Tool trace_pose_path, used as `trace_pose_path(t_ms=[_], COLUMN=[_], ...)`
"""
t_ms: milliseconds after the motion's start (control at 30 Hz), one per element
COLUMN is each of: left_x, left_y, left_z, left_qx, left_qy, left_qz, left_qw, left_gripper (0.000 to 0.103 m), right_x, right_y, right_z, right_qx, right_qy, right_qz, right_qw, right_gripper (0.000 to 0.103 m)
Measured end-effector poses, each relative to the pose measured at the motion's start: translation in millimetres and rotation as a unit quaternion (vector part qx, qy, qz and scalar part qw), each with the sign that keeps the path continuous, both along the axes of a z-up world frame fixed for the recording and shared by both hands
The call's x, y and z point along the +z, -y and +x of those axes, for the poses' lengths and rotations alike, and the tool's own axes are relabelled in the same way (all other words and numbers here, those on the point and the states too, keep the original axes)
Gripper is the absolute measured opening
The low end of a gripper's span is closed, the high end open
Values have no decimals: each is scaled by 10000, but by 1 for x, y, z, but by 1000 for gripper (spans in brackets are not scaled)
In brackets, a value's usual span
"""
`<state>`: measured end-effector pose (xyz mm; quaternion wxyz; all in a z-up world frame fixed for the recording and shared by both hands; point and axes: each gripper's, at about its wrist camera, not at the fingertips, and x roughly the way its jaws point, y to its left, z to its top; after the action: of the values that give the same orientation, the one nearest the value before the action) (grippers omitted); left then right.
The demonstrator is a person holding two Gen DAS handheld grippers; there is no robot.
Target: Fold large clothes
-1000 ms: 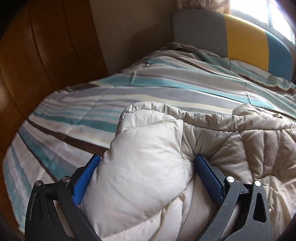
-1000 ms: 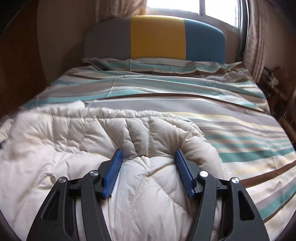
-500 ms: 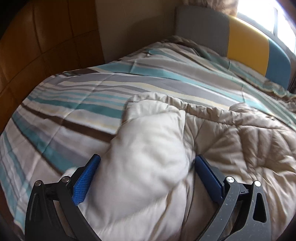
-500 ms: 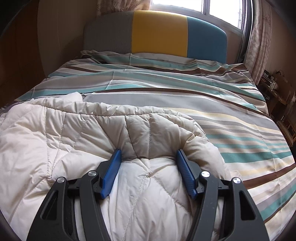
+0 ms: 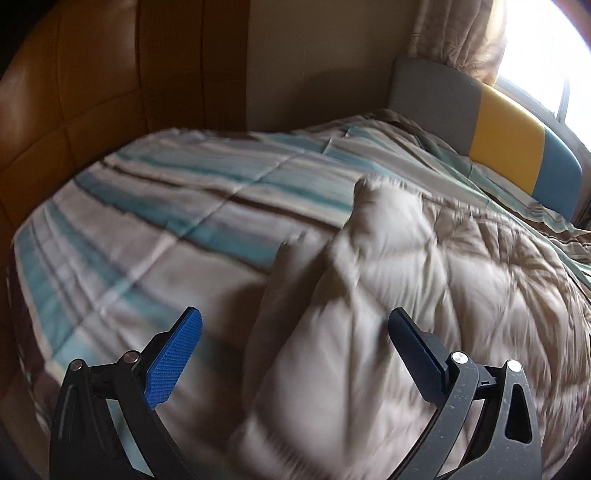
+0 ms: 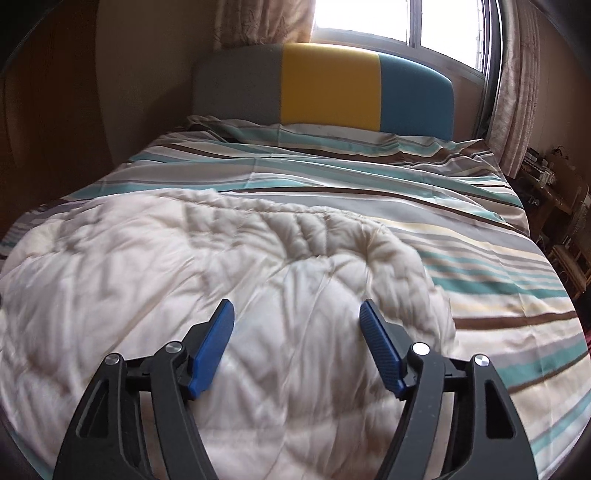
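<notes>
A cream quilted padded garment (image 6: 229,266) lies spread on the striped bed cover (image 6: 461,236). In the left wrist view its folded left end (image 5: 369,295) is blurred and lies flat below my left gripper (image 5: 295,317). That gripper is open, and both blue pads stand clear of the fabric. My right gripper (image 6: 295,306) hovers over the garment's right end with its jaws opening. Its pads do not press the cloth, which lies beneath them.
A grey, yellow and blue headboard (image 6: 328,85) stands at the far end under a bright window (image 6: 399,22) with curtains. A brown panelled wall (image 5: 92,92) runs along the bed's left side. Cluttered furniture (image 6: 554,192) stands to the right of the bed.
Both grippers let go of the garment and pulled back and up. The left one swung left, so more striped cover shows. The bunched folds have dropped flat.
</notes>
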<state>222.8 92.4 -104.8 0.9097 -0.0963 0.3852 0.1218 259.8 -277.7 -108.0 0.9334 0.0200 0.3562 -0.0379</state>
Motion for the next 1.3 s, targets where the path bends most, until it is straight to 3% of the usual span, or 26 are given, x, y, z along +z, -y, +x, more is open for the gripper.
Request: trace_pose_path(t_ms=[300,400,533,600,900,1100,1300], left_x=[-11,-15,-20,-23,-34,-37,-42], left_y=[-7,-2,4,6,-1,0,9], left_z=[-65,-80,-92,-89,-77,-80,-83], left_qx=[-37,-113,-258,-354,-277,-199,49], left_qy=[226,258,330,311,662,935,955], left_qz=[-573,-693,-996,-1170,-2009,-2168,-2307], left_qw=[9981,9972,9941,9920,9770,9715,9683], left_gripper=[100,99,85,83,83,83,83], right_x=[8,7,6,7,3,-33,-46], right_y=[-26,-37,-52,-60,-95,-103,-105], right_z=[-58,-71,-83,-83,-69,-41,-40], right_qx=[269,434,706,893,1300,1366,1367], right_qy=[177,204,241,282,241,-298,-349], right_qz=[367,540,698,703,547,396,346], right_qw=[9988,9974,9948,9931,9897,9894,9894], right_gripper=[69,57,41,36,30,30,30])
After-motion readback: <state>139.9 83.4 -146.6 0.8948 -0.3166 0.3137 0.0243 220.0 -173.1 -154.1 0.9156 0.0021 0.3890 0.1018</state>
